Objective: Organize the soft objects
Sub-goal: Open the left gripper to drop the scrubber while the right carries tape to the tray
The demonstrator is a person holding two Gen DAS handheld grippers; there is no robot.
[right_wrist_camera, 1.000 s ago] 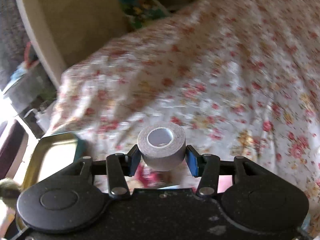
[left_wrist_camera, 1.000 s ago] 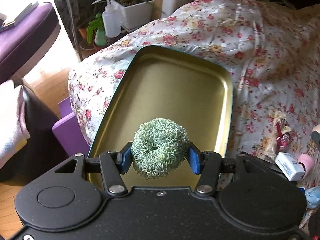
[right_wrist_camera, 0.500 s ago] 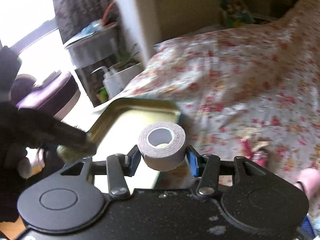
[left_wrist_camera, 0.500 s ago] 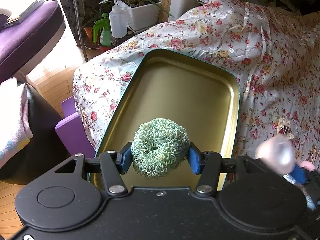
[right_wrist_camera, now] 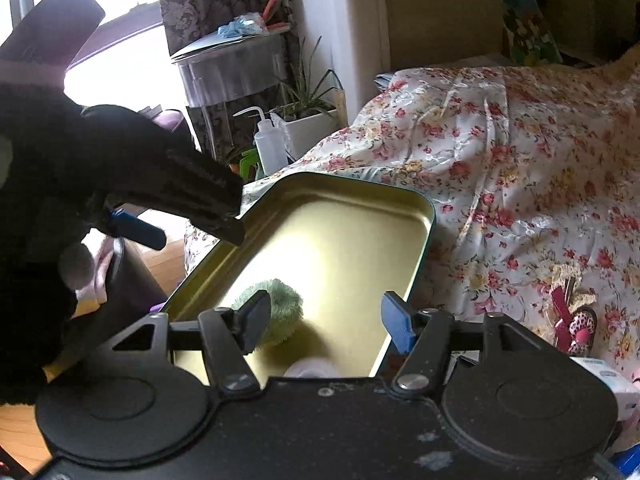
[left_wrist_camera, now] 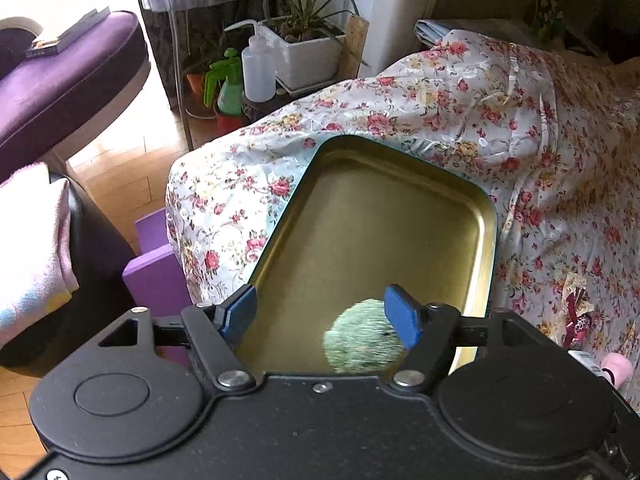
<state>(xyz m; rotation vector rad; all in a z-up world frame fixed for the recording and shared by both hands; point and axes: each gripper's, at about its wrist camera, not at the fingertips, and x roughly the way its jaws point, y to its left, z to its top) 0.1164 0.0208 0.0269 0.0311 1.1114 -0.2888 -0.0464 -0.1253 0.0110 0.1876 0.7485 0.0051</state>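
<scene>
The left gripper has just been opening; its jaws stand apart and the blurred green scrunchie is free of them in the gold tray. The right gripper, also just opened, has let go; a pale tape roll sits below it in the tray, which rests on the floral bedspread.
</scene>
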